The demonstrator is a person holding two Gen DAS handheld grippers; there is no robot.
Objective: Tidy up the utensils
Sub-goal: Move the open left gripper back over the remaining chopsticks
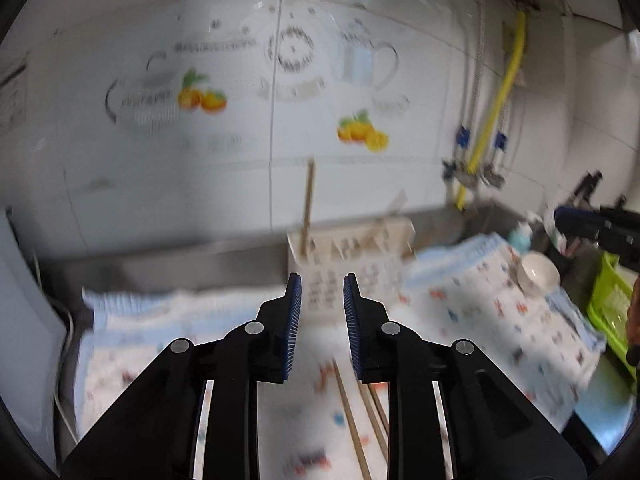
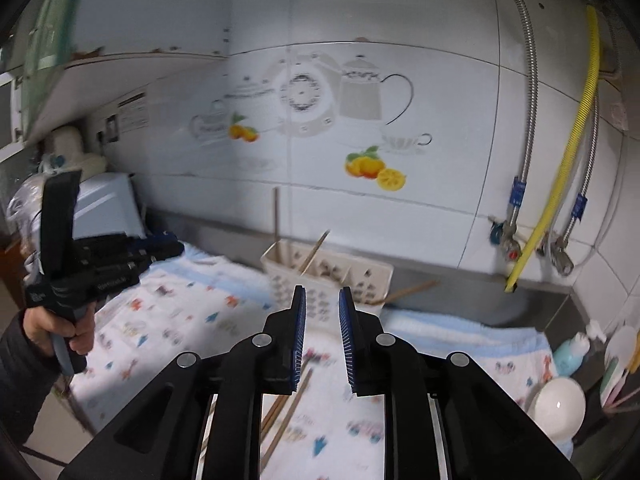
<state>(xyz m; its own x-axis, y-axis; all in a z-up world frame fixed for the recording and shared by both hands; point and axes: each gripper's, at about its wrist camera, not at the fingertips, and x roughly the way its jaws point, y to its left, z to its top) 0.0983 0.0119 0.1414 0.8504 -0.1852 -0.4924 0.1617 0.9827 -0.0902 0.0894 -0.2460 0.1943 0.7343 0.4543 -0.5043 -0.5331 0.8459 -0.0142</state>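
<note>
Both my left gripper [image 1: 322, 284] and right gripper [image 2: 322, 296] hang part-open, fingers empty. Loose chopsticks [image 2: 286, 412] lie on the tabletop cloth [image 2: 192, 312] before the utensil holder [image 2: 326, 270]; next, I'd grasp one.

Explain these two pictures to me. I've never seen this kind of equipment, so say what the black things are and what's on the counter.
No robot here: a person holds a black two-finger gripper in each hand, each carrying a fisheye camera looking along its fingers. One picture is from the left gripper, the other from the right gripper. Both are open and hold nothing. On the counter lies a patterned cloth with loose chopsticks, and behind them a white utensil holder already containing some chopsticks. A white bowl sits to the right.
</note>
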